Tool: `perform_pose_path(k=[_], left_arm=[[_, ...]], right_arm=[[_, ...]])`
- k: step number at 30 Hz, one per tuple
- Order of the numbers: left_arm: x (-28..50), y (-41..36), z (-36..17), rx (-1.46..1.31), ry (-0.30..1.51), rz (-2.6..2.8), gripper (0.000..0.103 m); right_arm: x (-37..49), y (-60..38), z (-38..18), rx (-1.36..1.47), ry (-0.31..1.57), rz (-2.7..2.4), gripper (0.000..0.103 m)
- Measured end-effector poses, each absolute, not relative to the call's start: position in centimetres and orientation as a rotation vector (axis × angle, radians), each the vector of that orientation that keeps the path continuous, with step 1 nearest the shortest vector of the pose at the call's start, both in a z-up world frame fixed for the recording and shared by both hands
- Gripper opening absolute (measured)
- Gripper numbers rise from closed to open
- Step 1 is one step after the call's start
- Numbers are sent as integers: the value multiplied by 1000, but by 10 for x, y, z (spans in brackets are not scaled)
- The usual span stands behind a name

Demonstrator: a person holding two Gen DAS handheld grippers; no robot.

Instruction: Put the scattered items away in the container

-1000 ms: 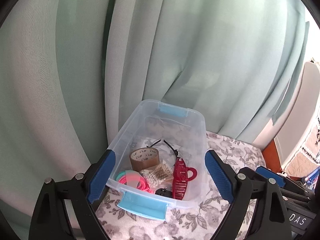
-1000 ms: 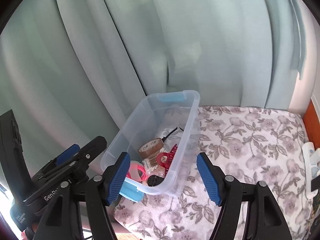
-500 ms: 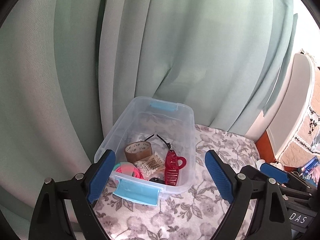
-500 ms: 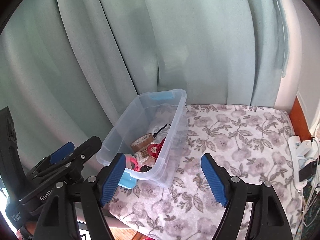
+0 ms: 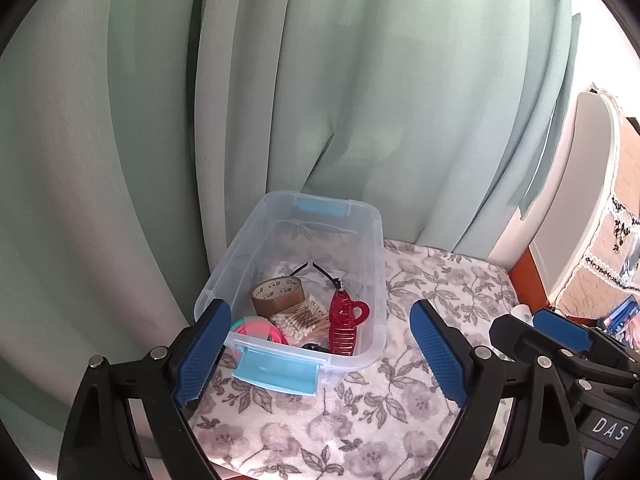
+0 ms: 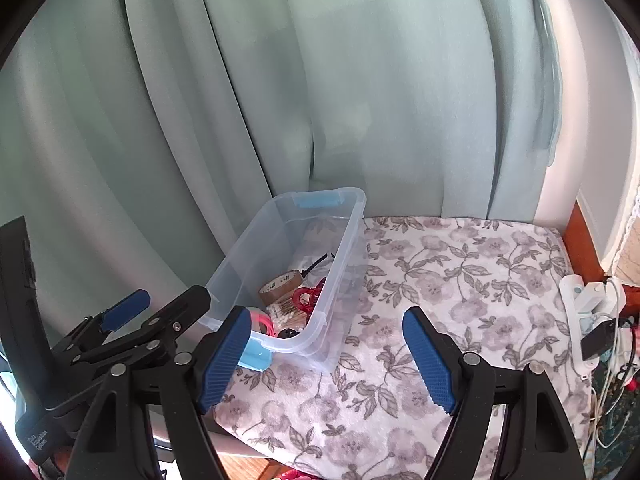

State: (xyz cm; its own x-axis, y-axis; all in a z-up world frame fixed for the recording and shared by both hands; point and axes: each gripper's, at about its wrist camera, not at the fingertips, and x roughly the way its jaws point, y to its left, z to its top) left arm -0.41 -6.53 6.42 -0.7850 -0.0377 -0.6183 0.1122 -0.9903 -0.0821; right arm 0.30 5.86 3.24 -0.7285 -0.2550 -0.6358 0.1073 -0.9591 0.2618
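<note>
We are holding left gripper (image 5: pixel 320 352) and right gripper (image 6: pixel 326 356) spread wide, empty | clear plastic container (image 5: pixel 376 280) sitting ahead on floral cloth (image 6: pixel 460 280) | brown tape roll (image 5: pixel 277 295), ridged red hair claw (image 5: pixel 345 326) inside | "DAS" showing rightward.

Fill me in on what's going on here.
A person holds two grippers, both open and empty: the left gripper and the right gripper. The clear plastic bin with blue latches sits on the floral cloth, holding a brown tape roll, a red claw hair clip and other small items. No loose items show on the cloth.
</note>
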Motion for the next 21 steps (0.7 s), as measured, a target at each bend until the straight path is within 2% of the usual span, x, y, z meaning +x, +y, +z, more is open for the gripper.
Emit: perform_pose_path(k=[21], left_arm=[[5,-70,69,981,230,-2891,91]], right_arm=[[11,54,41,1031,-287,-2742,82]])
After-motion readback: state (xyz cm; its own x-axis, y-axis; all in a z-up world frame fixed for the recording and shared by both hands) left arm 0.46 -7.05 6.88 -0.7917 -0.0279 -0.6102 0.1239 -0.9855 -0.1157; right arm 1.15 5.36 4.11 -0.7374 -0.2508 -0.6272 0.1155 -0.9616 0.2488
